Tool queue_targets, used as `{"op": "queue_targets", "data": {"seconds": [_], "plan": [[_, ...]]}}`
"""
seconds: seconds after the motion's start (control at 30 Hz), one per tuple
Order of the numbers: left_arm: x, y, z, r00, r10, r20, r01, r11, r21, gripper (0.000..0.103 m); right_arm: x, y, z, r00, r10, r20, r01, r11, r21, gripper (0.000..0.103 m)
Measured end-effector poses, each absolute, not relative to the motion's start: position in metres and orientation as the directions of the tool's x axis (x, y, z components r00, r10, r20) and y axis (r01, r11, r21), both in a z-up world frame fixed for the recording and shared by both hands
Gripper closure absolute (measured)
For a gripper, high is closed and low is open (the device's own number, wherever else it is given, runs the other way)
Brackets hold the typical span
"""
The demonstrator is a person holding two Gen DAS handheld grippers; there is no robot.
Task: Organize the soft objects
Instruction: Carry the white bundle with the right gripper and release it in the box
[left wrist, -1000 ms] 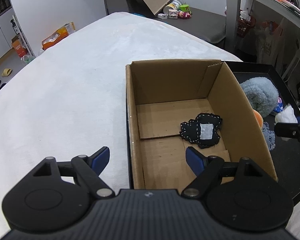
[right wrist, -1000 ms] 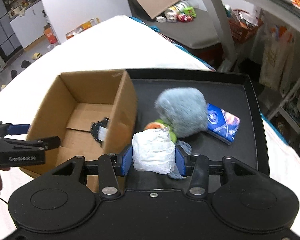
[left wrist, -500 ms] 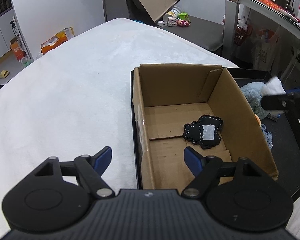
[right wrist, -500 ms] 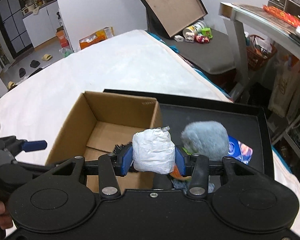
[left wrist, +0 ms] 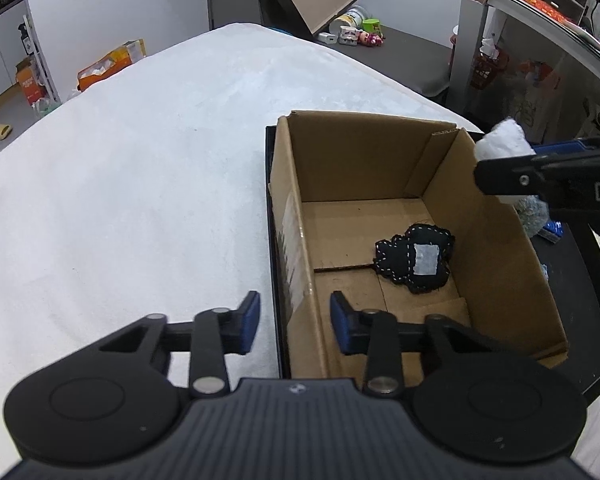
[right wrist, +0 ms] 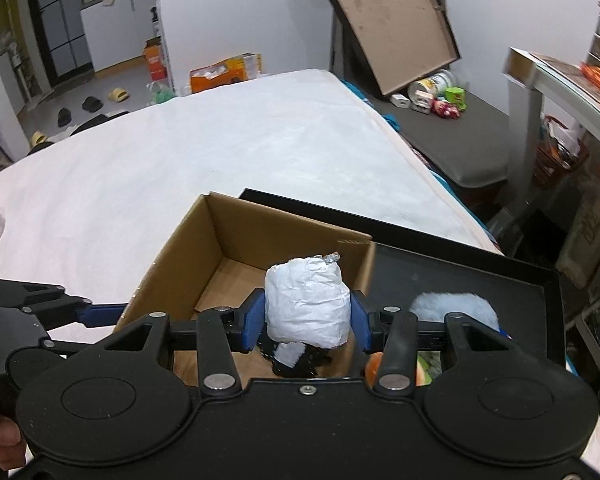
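Note:
An open cardboard box [left wrist: 496,248] stands at the left end of a black tray [right wrist: 460,268]. A black stitched soft toy [left wrist: 414,258] lies on the box floor. My right gripper [right wrist: 307,314] is shut on a white crumpled soft bundle [right wrist: 306,306] and holds it above the box's right wall; the bundle also shows in the left wrist view [left wrist: 500,142]. My left gripper [left wrist: 295,322] is open and empty, its fingers either side of the box's left wall near the front corner. A grey-blue fluffy toy [right wrist: 456,306] lies in the tray right of the box.
The box [right wrist: 204,240] and tray rest on a white padded surface [left wrist: 120,184]. An orange and green toy [right wrist: 374,364] lies partly hidden behind my right gripper. A grey shelf unit [left wrist: 540,40] and a leaning board [right wrist: 392,20] stand beyond.
My right gripper has lifted the white bundle out of the tray and carried it left, over the box's right wall. My left gripper has narrowed and shifted slightly right along the box's left wall.

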State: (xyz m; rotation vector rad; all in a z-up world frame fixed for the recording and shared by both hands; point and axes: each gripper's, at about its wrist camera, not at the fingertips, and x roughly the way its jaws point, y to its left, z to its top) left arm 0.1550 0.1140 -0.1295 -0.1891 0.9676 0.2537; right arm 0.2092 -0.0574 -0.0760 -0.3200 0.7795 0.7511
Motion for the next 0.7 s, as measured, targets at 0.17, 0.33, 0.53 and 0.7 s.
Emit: {"op": "queue_targets", "data": {"seconds": [0.17, 0.33, 0.53, 0.7], "plan": [[0.155, 0.119, -0.133, 0.544, 0.121, -0.83, -0.305, 0.95, -0.061, 0.081, 0.205, -0.042, -0.077, 0.462, 0.497, -0.735, -0.746, 0.666, -0.018, 0.058], [0.154, 0.12, -0.136, 0.551, 0.106, -0.828, -0.297, 0.952, -0.076, 0.089, 0.202, -0.03, -0.079, 0.456, 0.503, -0.734, -0.77, 0.636, -0.043, 0.058], [0.155, 0.121, -0.136, 0.557, 0.097, -0.825, -0.293, 0.952, -0.086, 0.089, 0.2, -0.019, -0.078, 0.456, 0.518, -0.724, -0.789, 0.611, -0.059, 0.058], [0.154, 0.124, -0.136, 0.559, 0.089, -0.824, -0.301, 0.948, -0.102, 0.089, 0.196, -0.014, -0.075, 0.509, 0.502, -0.699, -0.776, 0.619, -0.121, 0.03]]}}
